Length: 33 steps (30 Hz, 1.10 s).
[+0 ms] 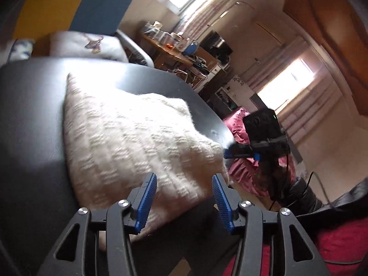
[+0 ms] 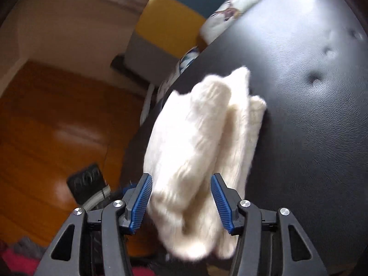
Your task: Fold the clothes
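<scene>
**Cream knit lying folded on the black surface, both jaws spread**

A dark, black leather-look tabletop [image 1: 34,105] with dimpled tufts is filling most of both wrist views, with an orange-brown wooden floor [image 2: 46,119] lying below its edge and a cluttered wooden desk [image 1: 170,50] standing far beyond it near bright curtained windows. A fluffy cream-white knitted garment [image 1: 128,138], folded into a thick rectangular stack, is lying on the tabletop directly ahead of the left gripper [image 1: 182,203], whose blue ribbed jaws are standing spread, the stack's near corner sitting between and beyond them without either pad pressing on it. In the right wrist view the same garment is showing as rounded layered folds [image 2: 195,142] running away from the right gripper [image 2: 181,203]; its jaws are also standing apart, the near end of the folds lying between them, though blur is hiding whether the left pad is touching the wool. A white printed cushion [image 1: 85,43] is resting past the tabletop's far edge.
</scene>
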{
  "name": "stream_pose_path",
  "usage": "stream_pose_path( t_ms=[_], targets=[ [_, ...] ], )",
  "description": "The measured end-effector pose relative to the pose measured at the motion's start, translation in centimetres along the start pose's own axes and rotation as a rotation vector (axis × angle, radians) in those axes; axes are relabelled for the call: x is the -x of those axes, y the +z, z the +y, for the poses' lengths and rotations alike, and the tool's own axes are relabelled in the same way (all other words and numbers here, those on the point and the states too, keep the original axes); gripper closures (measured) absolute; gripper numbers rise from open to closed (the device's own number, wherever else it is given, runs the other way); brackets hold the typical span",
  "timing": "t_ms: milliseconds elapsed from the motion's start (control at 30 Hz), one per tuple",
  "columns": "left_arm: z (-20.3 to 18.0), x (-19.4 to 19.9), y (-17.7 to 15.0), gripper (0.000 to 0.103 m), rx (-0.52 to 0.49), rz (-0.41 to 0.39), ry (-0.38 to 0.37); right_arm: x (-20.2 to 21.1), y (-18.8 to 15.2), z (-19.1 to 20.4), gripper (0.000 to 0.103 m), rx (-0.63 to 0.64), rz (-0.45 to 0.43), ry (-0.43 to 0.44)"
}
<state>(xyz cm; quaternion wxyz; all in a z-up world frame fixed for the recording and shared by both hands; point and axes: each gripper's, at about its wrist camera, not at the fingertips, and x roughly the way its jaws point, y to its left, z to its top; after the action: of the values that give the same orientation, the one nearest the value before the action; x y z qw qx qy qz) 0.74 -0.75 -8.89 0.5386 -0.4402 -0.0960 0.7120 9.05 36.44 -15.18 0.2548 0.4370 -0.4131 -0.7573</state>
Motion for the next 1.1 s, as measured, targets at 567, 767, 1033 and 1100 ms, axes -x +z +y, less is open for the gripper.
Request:
stream_pose_path(
  t_ms=[567, 767, 1033, 1100],
  targets=[
    [-1.0, -7.2, -2.7, 0.049, -0.114, 0.235, -0.077, -6.0, 3.7, 4.2, 0.088, 0.512, 0.077, -0.642],
    [-1.4, -7.0, -2.7, 0.049, -0.120, 0.281, -0.094, -4.7, 4.2, -0.9, 0.082, 0.367, 0.045, -0.488],
    [-1.5, -2.1, 2.6, 0.049, -0.054, 0.088, -0.135, -1.5, 3.9, -0.8, 0.078, 0.325, -0.030, -0.381],
    [-0.1, -1.7, 4.4, 0.047, -0.020, 0.023, -0.076, -0.1, 3.1, 1.6, 0.077, 0.403, -0.065, -0.381]
  ],
)
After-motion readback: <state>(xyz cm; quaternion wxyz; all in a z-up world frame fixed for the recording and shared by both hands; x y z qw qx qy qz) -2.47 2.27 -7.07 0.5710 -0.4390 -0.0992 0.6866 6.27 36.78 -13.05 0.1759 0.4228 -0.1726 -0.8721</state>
